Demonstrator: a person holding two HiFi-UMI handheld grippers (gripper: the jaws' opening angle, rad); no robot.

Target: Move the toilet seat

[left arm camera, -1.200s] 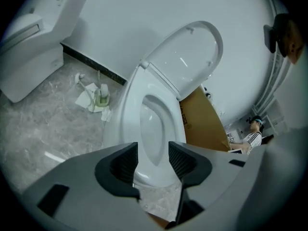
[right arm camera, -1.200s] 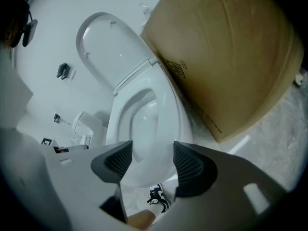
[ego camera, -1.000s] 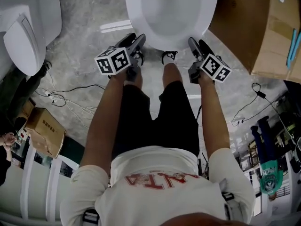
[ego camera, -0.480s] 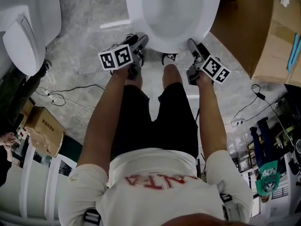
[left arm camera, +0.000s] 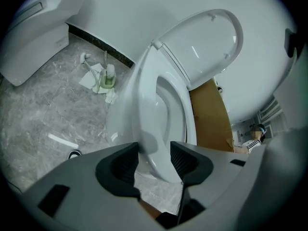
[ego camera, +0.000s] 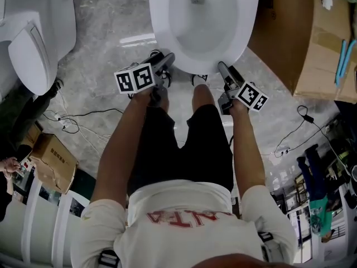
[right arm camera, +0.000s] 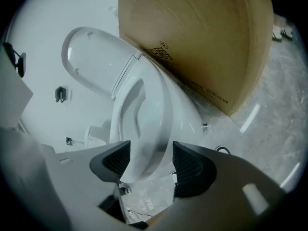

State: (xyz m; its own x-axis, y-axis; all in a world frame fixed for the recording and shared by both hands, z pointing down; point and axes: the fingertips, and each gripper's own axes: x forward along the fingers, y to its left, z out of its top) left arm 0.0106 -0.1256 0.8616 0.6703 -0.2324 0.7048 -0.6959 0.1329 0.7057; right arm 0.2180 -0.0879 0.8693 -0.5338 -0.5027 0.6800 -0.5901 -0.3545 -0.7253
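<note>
The white toilet seat point(ego camera: 196, 53) lies down on the bowl in front of me, and its lid point(left arm camera: 202, 42) stands raised behind. My left gripper point(ego camera: 167, 59) is at the seat's front left edge. In the left gripper view the seat's front rim point(left arm camera: 163, 109) fills the gap between the jaws of the left gripper point(left arm camera: 155, 160), touching both pads. My right gripper point(ego camera: 223, 68) is at the front right edge. In the right gripper view the seat point(right arm camera: 144, 114) lies between the jaws of the right gripper point(right arm camera: 151, 160), with a thin gap at the right pad.
A second white toilet point(ego camera: 33, 49) stands at the left. A brown board point(ego camera: 279, 32) and a cardboard box point(ego camera: 329, 38) stand close on the right. Cables point(ego camera: 72, 116) and a small carton point(ego camera: 53, 161) lie on the marble floor behind me.
The head view has tipped, so more of the bowl shows. Both grippers stay at the seat's front edge, barely shifted.
</note>
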